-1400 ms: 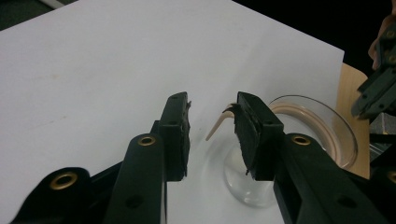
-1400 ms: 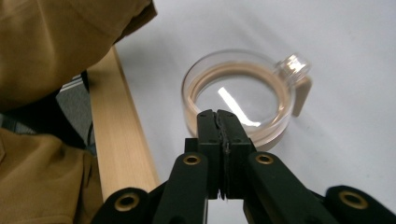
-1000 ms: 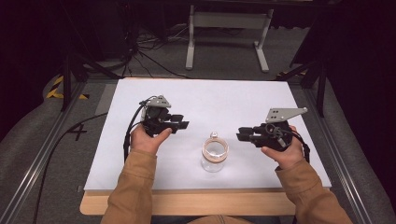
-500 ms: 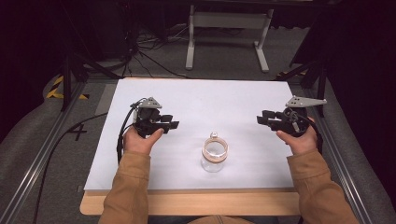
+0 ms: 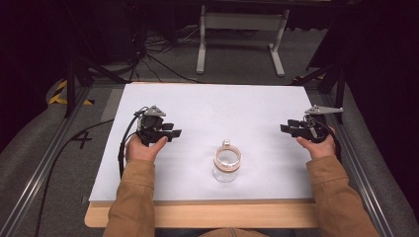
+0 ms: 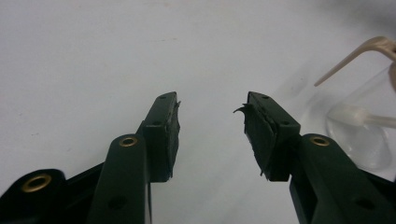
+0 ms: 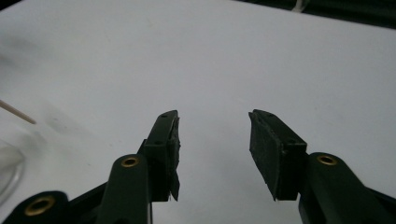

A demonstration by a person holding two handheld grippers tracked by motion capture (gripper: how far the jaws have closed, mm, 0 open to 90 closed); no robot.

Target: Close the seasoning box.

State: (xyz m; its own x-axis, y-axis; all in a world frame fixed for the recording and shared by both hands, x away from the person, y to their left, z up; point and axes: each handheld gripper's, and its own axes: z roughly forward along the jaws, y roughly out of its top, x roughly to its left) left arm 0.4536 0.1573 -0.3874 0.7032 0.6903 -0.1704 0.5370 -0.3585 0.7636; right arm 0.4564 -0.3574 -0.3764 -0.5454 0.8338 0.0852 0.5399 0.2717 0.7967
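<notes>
A small clear glass jar [image 5: 227, 163] with a tan ring at its rim stands on the white tabletop [image 5: 222, 108], near the front middle. My left gripper [image 5: 175, 130] hovers left of the jar and points right toward it, well apart. Its jaws have just been opening and hold nothing [image 6: 212, 105]; the jar [image 6: 359, 135] shows at the right edge of the left gripper view. My right gripper [image 5: 285, 126] sits near the table's right edge and points left. Its jaws have also just been opening and are empty [image 7: 212, 116]. The jar's glass [image 7: 7, 172] shows at the right gripper view's left edge.
The table has a wooden front edge [image 5: 207, 217] and metal rails [image 5: 34, 182] along both sides. A black cable [image 5: 121, 148] trails from the left gripper. Behind the table stand a white frame [image 5: 239, 22] and floor cables [image 5: 158, 59].
The right hand has swung right, away from the jar, to the table's right edge. The left hand has drifted left and lower. Both pairs of jaws stand wider.
</notes>
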